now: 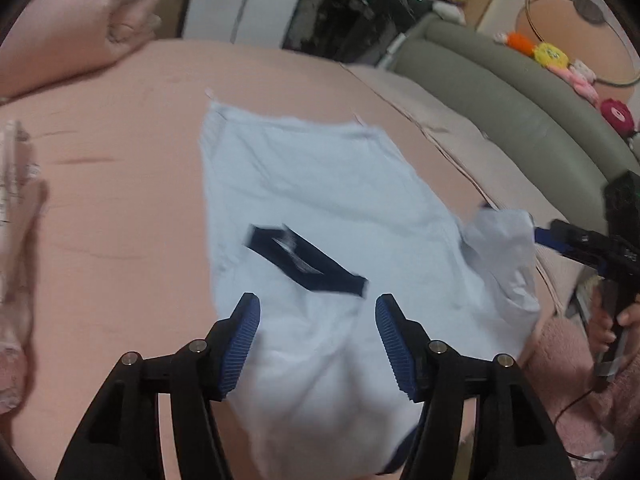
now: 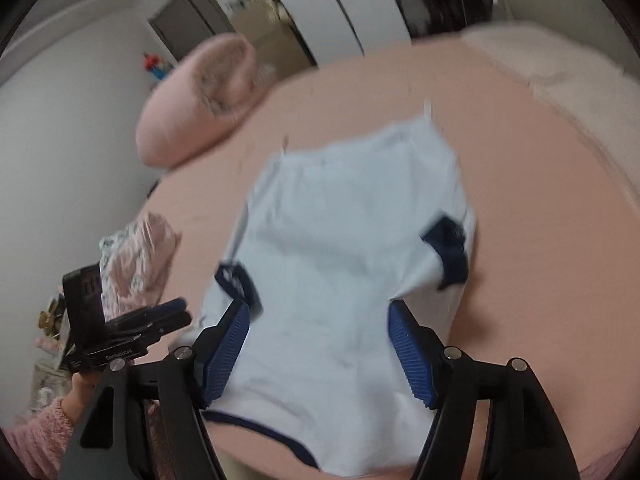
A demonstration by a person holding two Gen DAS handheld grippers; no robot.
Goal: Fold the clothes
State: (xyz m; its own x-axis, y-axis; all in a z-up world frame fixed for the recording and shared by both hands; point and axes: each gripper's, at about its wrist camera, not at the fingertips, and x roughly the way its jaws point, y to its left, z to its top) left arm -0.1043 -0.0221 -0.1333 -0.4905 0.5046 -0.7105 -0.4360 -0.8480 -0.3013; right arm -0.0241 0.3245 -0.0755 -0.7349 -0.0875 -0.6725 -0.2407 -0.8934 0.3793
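A pale blue T-shirt (image 1: pixel 320 200) with navy sleeve cuffs lies spread on a pink bed; it also shows in the right wrist view (image 2: pixel 352 240). One navy-cuffed sleeve (image 1: pixel 308 260) is folded in over the body. My left gripper (image 1: pixel 318 320) is open above the shirt's near part, with nothing between its pads. In the left wrist view the right gripper (image 1: pixel 532 236) appears shut on the shirt's right sleeve, which is lifted and bunched. In its own view the right gripper (image 2: pixel 320 328) looks open over the shirt. The left gripper (image 2: pixel 176 312) shows at left there, fingers together.
A rolled pink blanket (image 1: pixel 80 20) lies at the bed's far left. A patterned pink garment (image 2: pixel 136 256) lies left of the shirt. A grey-green padded headboard (image 1: pixel 520 100) with plush toys runs along the right. The bed sheet (image 1: pixel 120 240) surrounds the shirt.
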